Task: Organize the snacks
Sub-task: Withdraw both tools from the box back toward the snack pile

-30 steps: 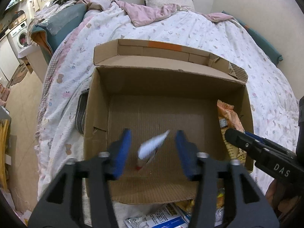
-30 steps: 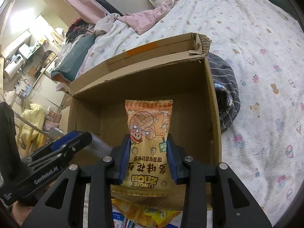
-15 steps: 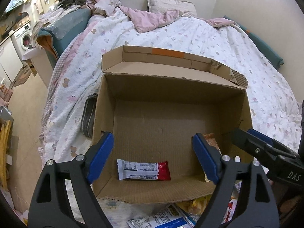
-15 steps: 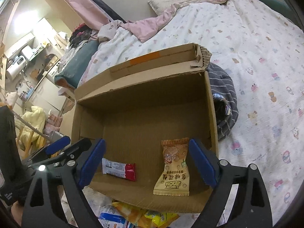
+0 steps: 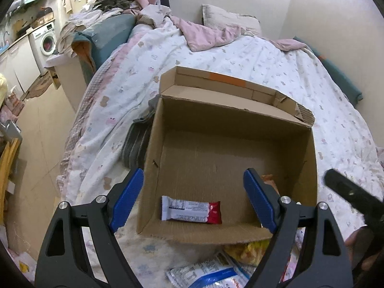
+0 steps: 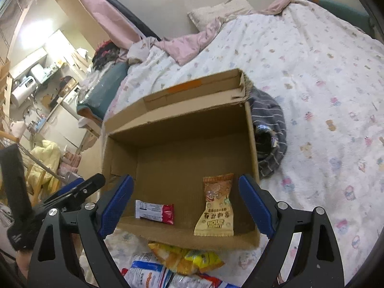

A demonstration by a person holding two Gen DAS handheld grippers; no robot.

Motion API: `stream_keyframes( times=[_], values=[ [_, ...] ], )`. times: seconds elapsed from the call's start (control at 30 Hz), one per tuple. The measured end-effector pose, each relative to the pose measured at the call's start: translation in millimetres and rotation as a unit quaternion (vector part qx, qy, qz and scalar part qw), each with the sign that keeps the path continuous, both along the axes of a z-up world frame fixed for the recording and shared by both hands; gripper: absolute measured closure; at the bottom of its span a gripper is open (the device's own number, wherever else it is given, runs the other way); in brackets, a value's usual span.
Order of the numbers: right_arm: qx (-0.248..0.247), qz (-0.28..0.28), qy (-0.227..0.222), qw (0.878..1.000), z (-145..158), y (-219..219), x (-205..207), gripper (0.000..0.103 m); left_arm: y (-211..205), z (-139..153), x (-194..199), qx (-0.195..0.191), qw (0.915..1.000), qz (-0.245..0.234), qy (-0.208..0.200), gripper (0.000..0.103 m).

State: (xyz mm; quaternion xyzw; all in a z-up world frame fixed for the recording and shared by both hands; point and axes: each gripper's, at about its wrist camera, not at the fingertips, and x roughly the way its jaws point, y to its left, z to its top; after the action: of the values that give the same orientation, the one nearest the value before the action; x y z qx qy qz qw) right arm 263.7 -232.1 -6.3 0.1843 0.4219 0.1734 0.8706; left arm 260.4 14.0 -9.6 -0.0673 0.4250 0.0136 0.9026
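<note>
An open cardboard box [image 5: 240, 120] [image 6: 182, 124] sits on the bed. Inside lie a white and red snack bar [image 5: 190, 212] [image 6: 154, 211] at the near left and an orange peanut packet [image 6: 217, 205] at the near right; the left wrist view shows only a corner of the packet [image 5: 268, 178]. My left gripper [image 5: 195, 199] is open and empty above the box's near edge. My right gripper [image 6: 186, 206] is open and empty, also above the near edge. More snack packets [image 5: 216, 273] [image 6: 182, 261] lie in a pile in front of the box.
The box rests on a white patterned duvet [image 5: 264, 57] [image 6: 312, 84]. A grey striped garment [image 6: 271, 129] [image 5: 136, 141] sticks out from under the box on both sides. The bed's left edge drops to the floor [image 5: 40, 144]. Pillow [image 5: 228, 21] and wall lie behind.
Both grippers opened and let go: the snack bar and the peanut packet dropped into the box. Both grippers then drew back and up from the box.
</note>
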Motion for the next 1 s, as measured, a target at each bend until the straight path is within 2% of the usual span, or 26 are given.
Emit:
stream_keyframes(
  times=[0.1, 0.3, 0.53, 0.6, 0.7, 0.87, 1.0],
  values=[
    [0.015, 0.002, -0.005, 1.000, 10, -6, -13, 0.011, 3, 5, -9, 0.008, 1.0000, 0.005, -0.001, 0.020],
    [0.015, 0.010, -0.023, 1.000, 23, -10, -46, 0.011, 13, 24, -38, 0.023, 0.9993, 0.016, -0.026, 0.020],
    [0.005, 0.016, -0.020, 1.000, 23, -10, -77, 0.011, 13, 33, -78, 0.033, 0.9988, -0.011, -0.036, 0.020],
    [0.003, 0.018, -0.019, 1.000, 21, -10, -87, 0.011, 15, 31, -92, 0.030, 0.9990, -0.014, -0.029, 0.020],
    [0.009, 0.026, -0.016, 0.999, 20, -12, -97, 0.011, 20, 27, -112, 0.002, 0.9995, -0.023, -0.020, 0.020],
    [0.005, 0.035, -0.018, 0.999, 18, -15, -120, 0.011, 25, 23, -135, 0.016, 0.9995, -0.020, -0.021, 0.020],
    [-0.001, 0.036, -0.004, 0.999, 8, -15, -136, 0.011, 37, 9, -142, -0.001, 1.0000, -0.004, -0.004, 0.020]
  ],
)
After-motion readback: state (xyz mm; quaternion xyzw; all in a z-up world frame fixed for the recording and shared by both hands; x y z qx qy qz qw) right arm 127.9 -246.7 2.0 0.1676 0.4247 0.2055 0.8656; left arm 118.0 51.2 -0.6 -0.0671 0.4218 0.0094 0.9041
